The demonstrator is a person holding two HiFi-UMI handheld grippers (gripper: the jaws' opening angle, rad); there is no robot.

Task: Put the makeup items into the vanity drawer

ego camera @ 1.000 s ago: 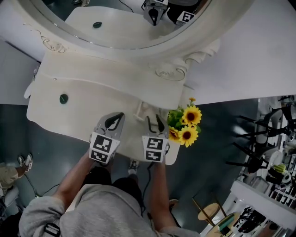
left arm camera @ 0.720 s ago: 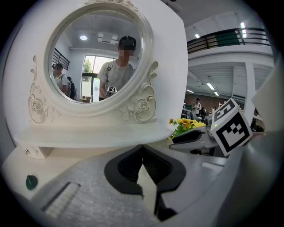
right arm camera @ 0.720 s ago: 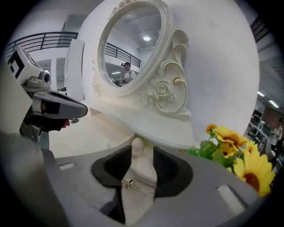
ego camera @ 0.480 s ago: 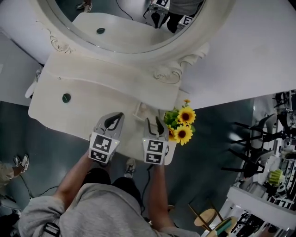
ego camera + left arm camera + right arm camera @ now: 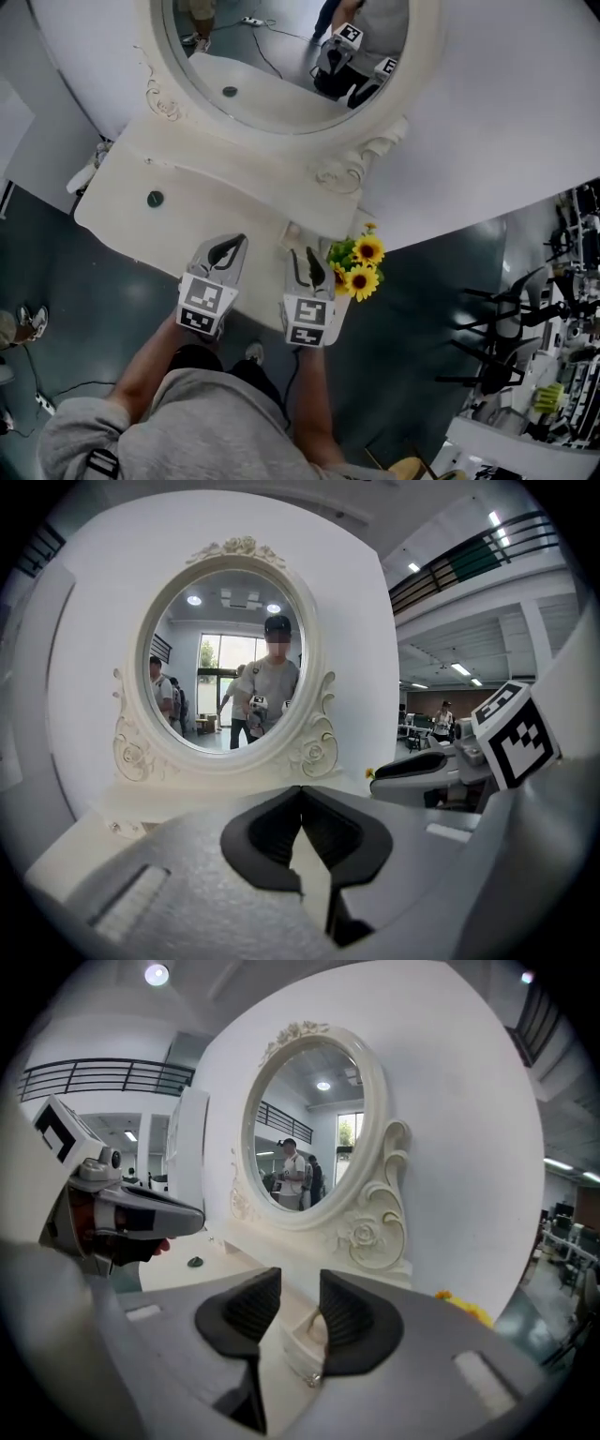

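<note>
**A:** How do our claws stand?

**B:** Our left gripper (image 5: 300, 794) is pinched tight. The pads meet at the tips and there is nothing in them. In the head view it sits at lower centre, over the front edge of the vanity (image 5: 216, 187).

**A:** And the other one?

**B:** Our right gripper (image 5: 300, 1290) has its jaws apart, but they are closing. The pads press on nothing. Through the gap we see the small white drawer (image 5: 302, 1340) with its metal knob, low in the frame just past the tips. We cannot tell whether it is pulled out.

**A:** Where is the makeup?

**B:** We see one small dark round item (image 5: 155, 199) lying on the vanity top at the left of the head view. It is well apart from both claws. Its reflection shows in the oval mirror (image 5: 272, 56) at the top of the frame. The sunflowers (image 5: 361, 265) stand just beside our right gripper, toward the right edge of the frame.
</note>
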